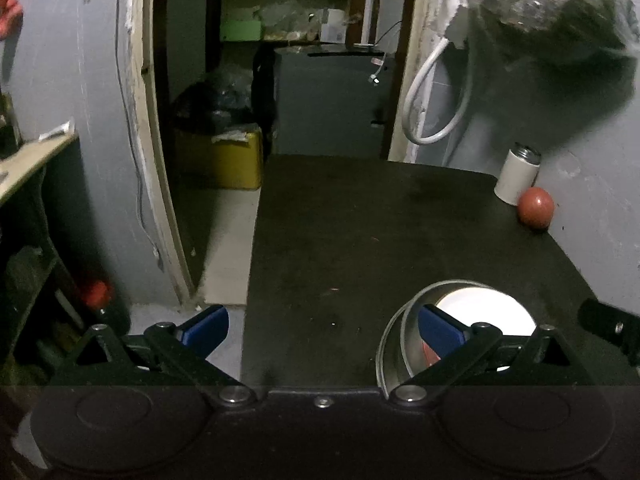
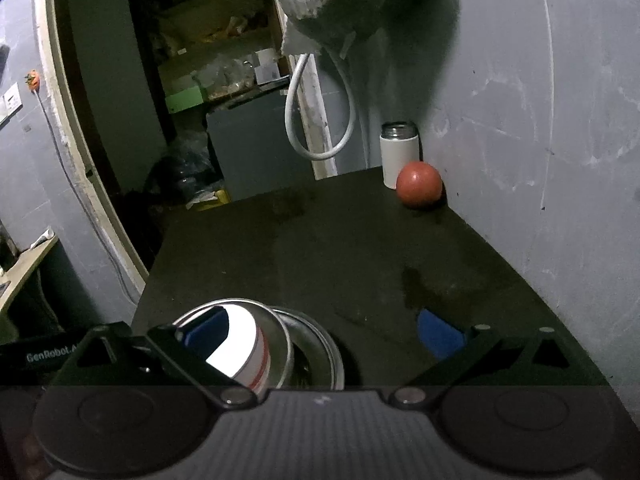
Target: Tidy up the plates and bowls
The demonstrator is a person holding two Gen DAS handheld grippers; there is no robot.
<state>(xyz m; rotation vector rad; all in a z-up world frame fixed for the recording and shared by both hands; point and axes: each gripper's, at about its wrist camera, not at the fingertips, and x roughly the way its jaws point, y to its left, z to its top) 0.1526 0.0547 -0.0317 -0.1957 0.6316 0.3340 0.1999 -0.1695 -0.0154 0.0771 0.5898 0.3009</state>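
Left wrist view: the metal bowls sit low right, near the table edge. A bump could push them off. The left gripper is wide open, holding nothing.

Right wrist view: the bowls sit bottom middle, one tilted, so it might slip. The right gripper is wide open too, empty.

left gripper gapes wide above the steel bowl, apparently holding nothing.
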